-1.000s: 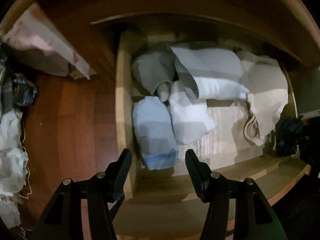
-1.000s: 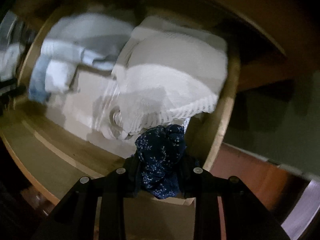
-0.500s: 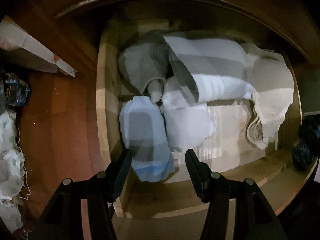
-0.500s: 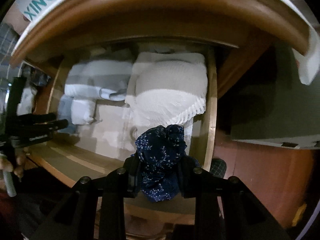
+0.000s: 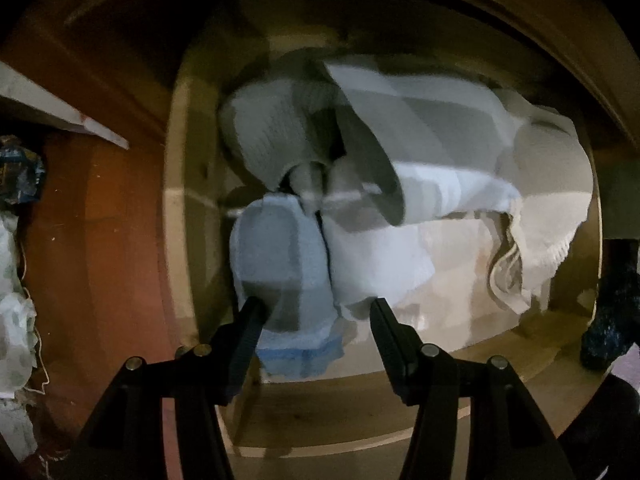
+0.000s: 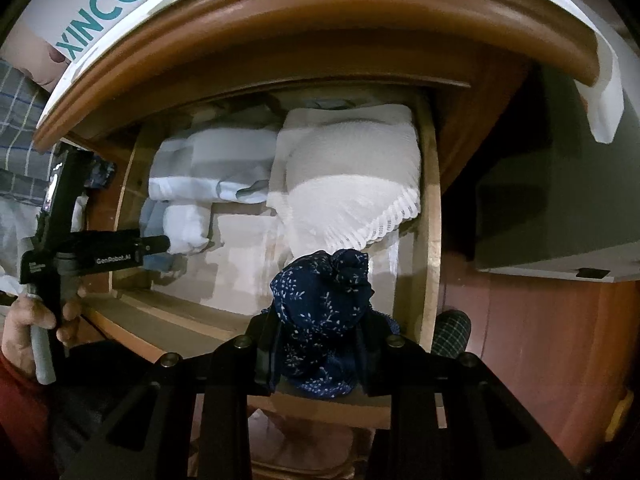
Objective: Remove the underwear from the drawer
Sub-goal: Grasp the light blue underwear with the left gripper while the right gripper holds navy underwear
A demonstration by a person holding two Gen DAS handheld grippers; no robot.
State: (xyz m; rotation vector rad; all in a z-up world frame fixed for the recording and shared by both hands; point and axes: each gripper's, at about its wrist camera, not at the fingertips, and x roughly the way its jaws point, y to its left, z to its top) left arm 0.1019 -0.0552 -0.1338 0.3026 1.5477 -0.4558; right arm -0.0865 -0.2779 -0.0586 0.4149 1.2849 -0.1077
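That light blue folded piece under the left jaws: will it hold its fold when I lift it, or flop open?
The light blue piece looks like thin, soft cloth, so it will probably sag and unfold. It seems light. It presses against the white bundle, so that may drag along.

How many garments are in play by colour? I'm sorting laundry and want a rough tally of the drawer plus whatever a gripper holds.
Light blue: 1, the folded piece at the drawer's front left.
White or grey-white: 4, counting the lace-edged piece; overlaps make this approximate.
Navy patterned: 1, the bundle pinched in the right gripper.
Total: 6
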